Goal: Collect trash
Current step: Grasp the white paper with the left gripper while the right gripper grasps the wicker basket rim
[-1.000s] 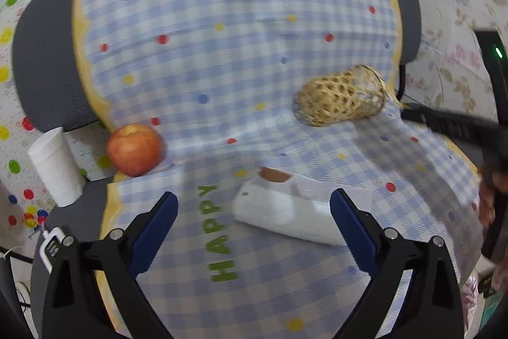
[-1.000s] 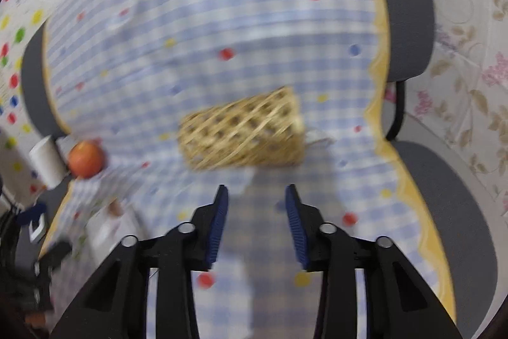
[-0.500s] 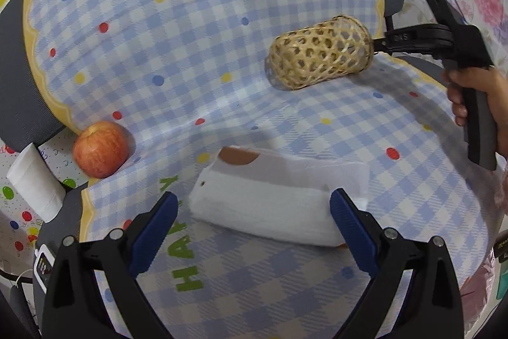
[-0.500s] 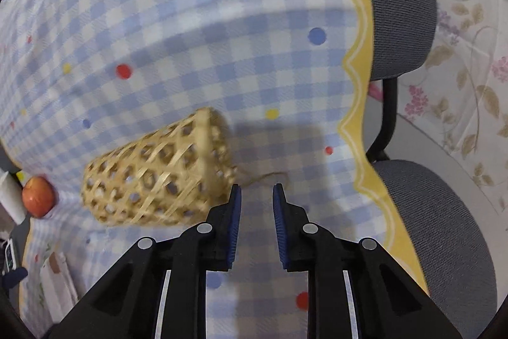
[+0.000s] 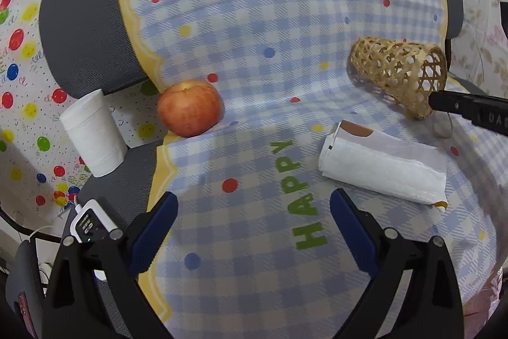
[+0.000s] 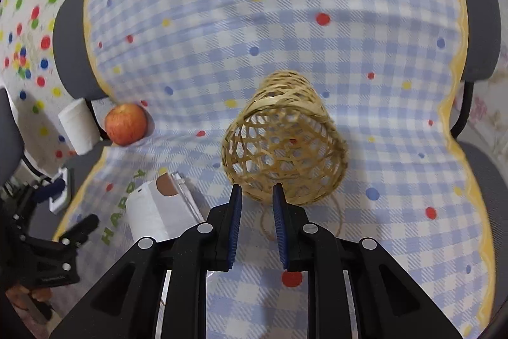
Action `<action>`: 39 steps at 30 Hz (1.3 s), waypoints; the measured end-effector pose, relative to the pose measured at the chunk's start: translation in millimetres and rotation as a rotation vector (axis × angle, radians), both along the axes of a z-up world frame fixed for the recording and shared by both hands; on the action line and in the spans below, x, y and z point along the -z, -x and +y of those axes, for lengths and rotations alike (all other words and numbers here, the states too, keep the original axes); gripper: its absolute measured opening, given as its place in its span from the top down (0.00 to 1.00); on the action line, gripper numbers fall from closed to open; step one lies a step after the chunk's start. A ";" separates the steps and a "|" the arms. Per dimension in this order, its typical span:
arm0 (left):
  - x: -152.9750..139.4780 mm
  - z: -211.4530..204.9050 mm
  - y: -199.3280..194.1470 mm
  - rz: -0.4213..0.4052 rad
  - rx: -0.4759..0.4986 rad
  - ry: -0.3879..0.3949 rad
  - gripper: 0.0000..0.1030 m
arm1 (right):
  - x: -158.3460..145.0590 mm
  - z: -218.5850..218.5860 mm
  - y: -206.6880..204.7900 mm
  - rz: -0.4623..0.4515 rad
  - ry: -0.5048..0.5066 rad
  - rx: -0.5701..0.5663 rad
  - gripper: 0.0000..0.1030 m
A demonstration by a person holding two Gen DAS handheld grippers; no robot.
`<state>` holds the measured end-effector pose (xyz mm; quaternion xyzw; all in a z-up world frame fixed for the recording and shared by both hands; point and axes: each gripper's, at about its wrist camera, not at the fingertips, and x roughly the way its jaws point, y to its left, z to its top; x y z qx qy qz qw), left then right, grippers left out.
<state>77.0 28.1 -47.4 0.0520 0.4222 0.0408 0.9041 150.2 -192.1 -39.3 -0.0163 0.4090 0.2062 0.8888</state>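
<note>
A white paper bag point(image 5: 381, 167) with a brown patch lies flat on the checked cloth point(image 5: 254, 21), also seen as the bag point(image 6: 152, 212) in the right wrist view. My left gripper point(image 5: 254, 205) hovers wide open over the green "HAPPY" print, with the bag just right of its right finger and nothing between its jaws. A woven bamboo basket point(image 6: 282, 145) lies on its side. My right gripper point(image 6: 257, 189) sits at the basket's near rim, jaws narrow, with no pad visibly pressing on it. In the left wrist view its black tip touches the low end of the basket point(image 5: 397, 75).
A red apple point(image 5: 190, 108) rests at the cloth's left edge, beside a white paper cup point(image 5: 93, 132). Grey chair backs point(image 5: 82, 30) stick out from under the cloth. A thin string loop point(image 6: 336, 221) lies under the basket. A white device with a cable point(image 5: 89, 221) sits at lower left.
My right gripper's jaws narrowed and it swung round to face the basket's end. The left view shifted, so the apple and cup came toward the centre and the bag slid right.
</note>
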 end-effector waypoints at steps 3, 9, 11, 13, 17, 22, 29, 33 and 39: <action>-5.2 0.9 8.2 -0.020 0.020 0.032 0.09 | -5.7 -2.2 10.5 -0.015 0.026 0.011 0.75; -5.8 -23.7 9.5 -0.024 0.088 0.104 0.09 | -18.1 -34.2 35.0 -0.054 0.036 0.066 0.73; -3.8 -40.5 10.7 -0.014 0.127 0.127 0.09 | -21.6 -42.7 40.9 -0.074 0.035 0.092 0.73; -2.6 -57.2 11.2 -0.003 0.164 0.133 0.09 | -23.9 -51.8 42.0 -0.090 0.035 0.117 0.73; 4.1 -81.8 2.9 0.020 0.206 0.131 0.09 | -19.4 -67.9 35.0 -0.087 0.018 0.166 0.73; 7.9 -86.0 -14.6 0.054 0.173 0.179 0.12 | -17.5 -82.6 30.7 -0.097 -0.009 0.206 0.73; 25.1 -96.2 -31.2 0.098 0.128 0.170 0.21 | -11.4 -99.7 24.8 -0.097 -0.010 0.247 0.73; 24.2 -103.3 -32.8 0.063 0.130 0.102 0.44 | -7.7 -114.4 22.5 -0.088 -0.009 0.274 0.72; 12.7 -99.3 -25.0 -0.001 0.228 0.188 0.96 | -2.5 -139.0 16.4 -0.085 -0.024 0.327 0.61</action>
